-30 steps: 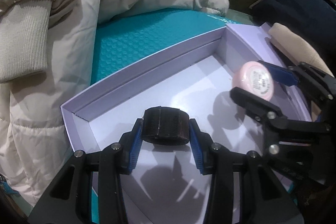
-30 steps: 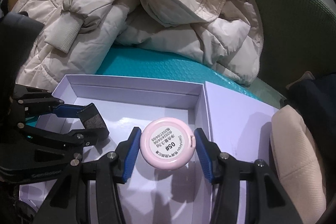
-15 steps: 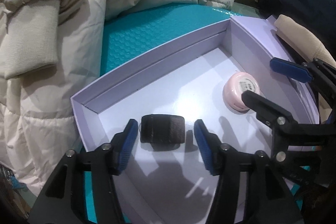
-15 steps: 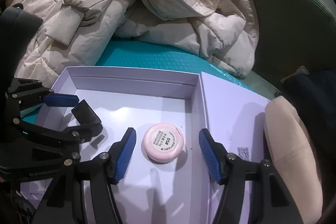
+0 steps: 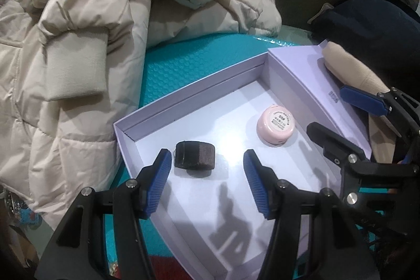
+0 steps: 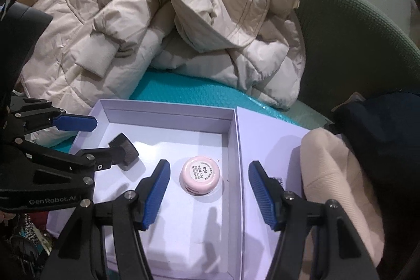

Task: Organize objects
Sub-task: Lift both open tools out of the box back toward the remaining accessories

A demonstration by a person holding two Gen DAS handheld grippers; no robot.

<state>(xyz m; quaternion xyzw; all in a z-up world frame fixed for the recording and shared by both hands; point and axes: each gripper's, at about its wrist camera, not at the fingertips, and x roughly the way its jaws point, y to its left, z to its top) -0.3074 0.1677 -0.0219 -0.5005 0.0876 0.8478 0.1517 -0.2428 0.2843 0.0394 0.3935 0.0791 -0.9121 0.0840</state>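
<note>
You are holding both grippers above the lilac box [image 5: 189, 96], and neither one is gripping anything. Your left gripper [image 5: 207, 183] is hanging with its blue pads [image 5: 157, 183] standing apart; the dark band [image 5: 194, 156] is lying on the box floor just past them, closer to the left pad, near the box's left wall, and not touching either pad as far as the left wrist view shows. Your right gripper [image 6: 208, 194] is likewise standing spread, its pads [image 6: 156, 194] clear of the pink round case [image 6: 200, 174], which is sitting label up on the floor of the box, close to the right wall (the printed label is too small to read fully). The band and the case are lying well apart from each other, both in the same compartment.

The box is resting on a teal bubble mailer [image 6: 194, 93], whose far edge is tucked under a cream puffer jacket [image 6: 131, 30]. A lilac flap [image 6: 267, 143] is lying along the right edge of the box, and a beige cloth [image 6: 338, 180] is overlapping the flap's right side. Behind everything a green chair back [image 6: 349, 38] is curving round, with a dark navy bundle [image 5: 372, 36] sitting beside the beige cloth.
</note>
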